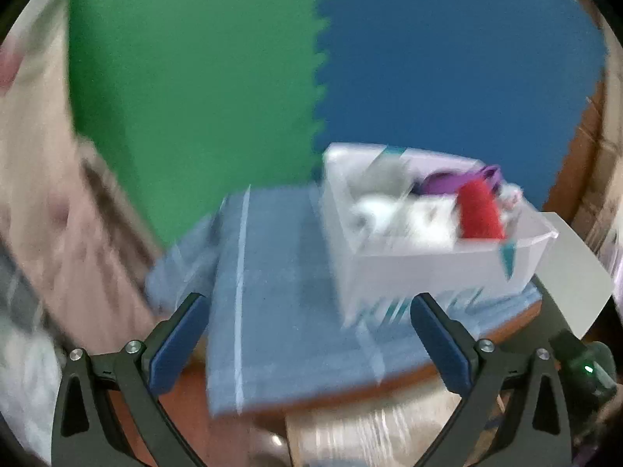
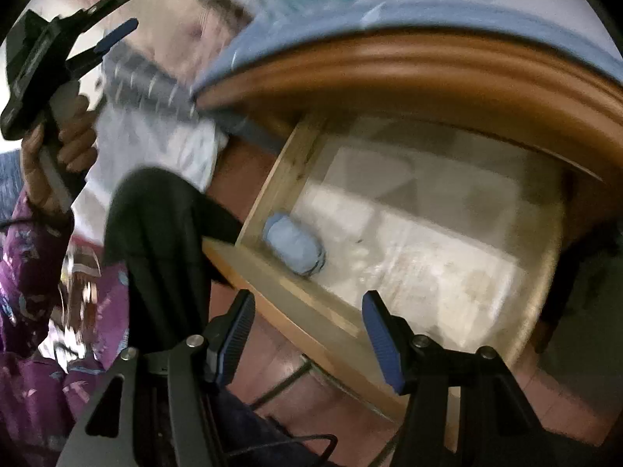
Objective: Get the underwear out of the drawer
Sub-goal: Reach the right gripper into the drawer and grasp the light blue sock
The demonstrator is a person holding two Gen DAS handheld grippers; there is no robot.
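Both claws gape empty: left claw (image 1: 307,334) over blue towelling, right claw (image 2: 307,334) above wooden drawer (image 2: 272,190) holding rolled pale-blue underwear (image 2: 294,247).

You're in a home room, wooden table (image 2: 428,62) with open drawer (image 2: 296,295), clothes-filled plastic bin (image 1: 428,268), foam wall mats (image 1: 187,89).

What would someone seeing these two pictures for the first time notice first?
Probably the clear plastic bin on the blue cloth on the table, with a bright red item and a purple one poking out. In the right wrist view, the open wooden drawer below the tabletop holds a rolled light-blue garment near its left front corner.
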